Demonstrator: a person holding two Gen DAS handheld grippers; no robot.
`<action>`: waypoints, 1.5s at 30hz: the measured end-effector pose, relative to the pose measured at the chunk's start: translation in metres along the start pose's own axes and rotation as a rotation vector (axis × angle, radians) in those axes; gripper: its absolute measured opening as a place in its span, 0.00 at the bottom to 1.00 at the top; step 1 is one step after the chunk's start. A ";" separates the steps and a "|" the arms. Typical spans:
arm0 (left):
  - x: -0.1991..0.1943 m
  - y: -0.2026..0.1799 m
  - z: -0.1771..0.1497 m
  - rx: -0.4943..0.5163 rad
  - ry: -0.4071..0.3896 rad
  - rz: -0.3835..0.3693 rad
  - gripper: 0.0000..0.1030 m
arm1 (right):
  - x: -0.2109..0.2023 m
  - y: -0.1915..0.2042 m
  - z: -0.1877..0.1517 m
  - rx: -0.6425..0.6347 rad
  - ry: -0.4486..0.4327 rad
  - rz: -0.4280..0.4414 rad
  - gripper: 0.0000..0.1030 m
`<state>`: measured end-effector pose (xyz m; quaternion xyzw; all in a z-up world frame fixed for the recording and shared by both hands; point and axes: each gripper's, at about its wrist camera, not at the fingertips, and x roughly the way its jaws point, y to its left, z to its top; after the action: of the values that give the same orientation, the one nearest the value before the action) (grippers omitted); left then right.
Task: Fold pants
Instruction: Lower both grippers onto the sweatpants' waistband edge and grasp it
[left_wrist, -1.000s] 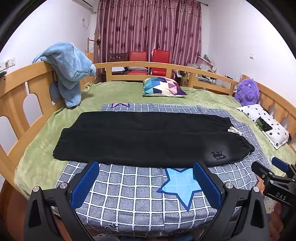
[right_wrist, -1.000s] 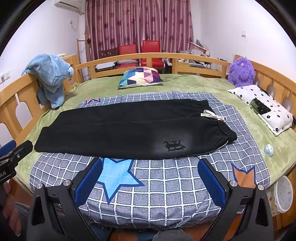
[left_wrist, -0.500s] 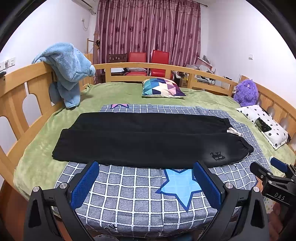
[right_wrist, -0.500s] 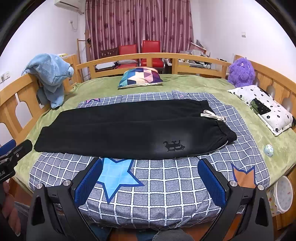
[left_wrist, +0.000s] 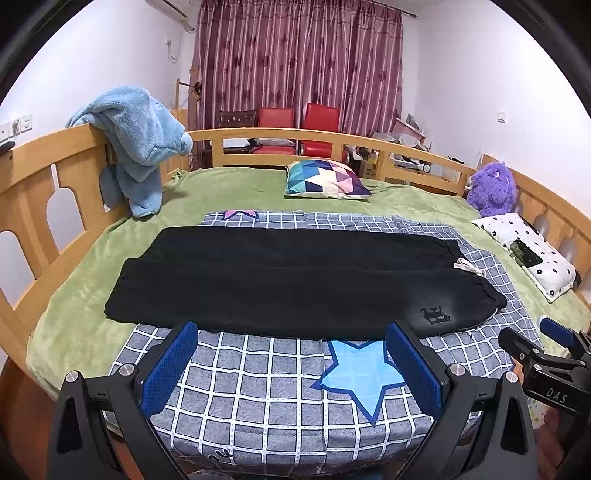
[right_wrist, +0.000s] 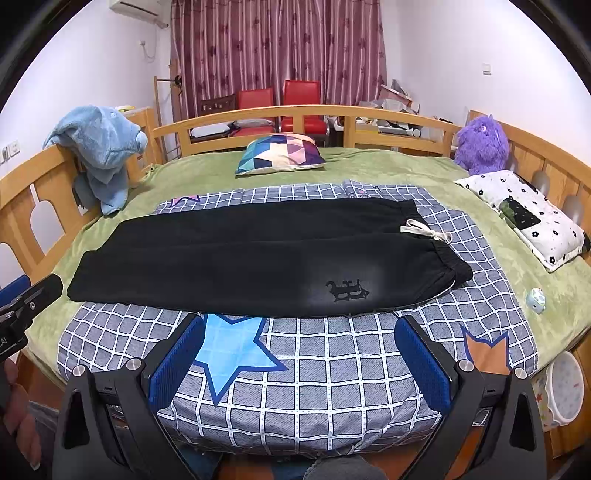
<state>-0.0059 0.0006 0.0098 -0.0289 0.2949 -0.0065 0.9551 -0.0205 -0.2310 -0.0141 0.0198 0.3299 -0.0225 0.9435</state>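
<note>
both views are creeping slightly nearer the bed, little else changing. long black drawstring pants (left_wrist: 295, 280) are lying flat across the grey checked star-print blanket (left_wrist: 280, 384), while the left gripper (left_wrist: 291, 363) and right gripper (right_wrist: 299, 358) are hovering short of them, jaws apart, holding nothing.

the bed (left_wrist: 92, 306) had a wooden rail on its sides and a green cover. a checked blanket (left_wrist: 280, 391) with star patches lay on the cover. black pants (left_wrist: 280, 284) lay flat across the blanket, legs side by side, waistband to the right. a patterned cushion (left_wrist: 327, 179), a purple plush toy (left_wrist: 493, 190) and a white dotted pillow (left_wrist: 532, 254) rested on the cover.
</note>
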 end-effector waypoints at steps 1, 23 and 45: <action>0.001 0.000 0.000 -0.004 0.002 0.003 1.00 | 0.000 -0.001 0.000 0.001 0.000 0.000 0.98; 0.065 0.024 0.000 -0.158 0.094 -0.079 0.99 | 0.032 0.003 0.009 0.018 -0.027 0.131 0.95; 0.196 0.174 -0.039 -0.407 0.311 -0.016 0.92 | 0.197 -0.137 -0.003 0.192 0.211 0.025 0.67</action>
<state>0.1336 0.1663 -0.1427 -0.2217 0.4330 0.0408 0.8727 0.1238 -0.3736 -0.1420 0.1166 0.4232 -0.0399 0.8976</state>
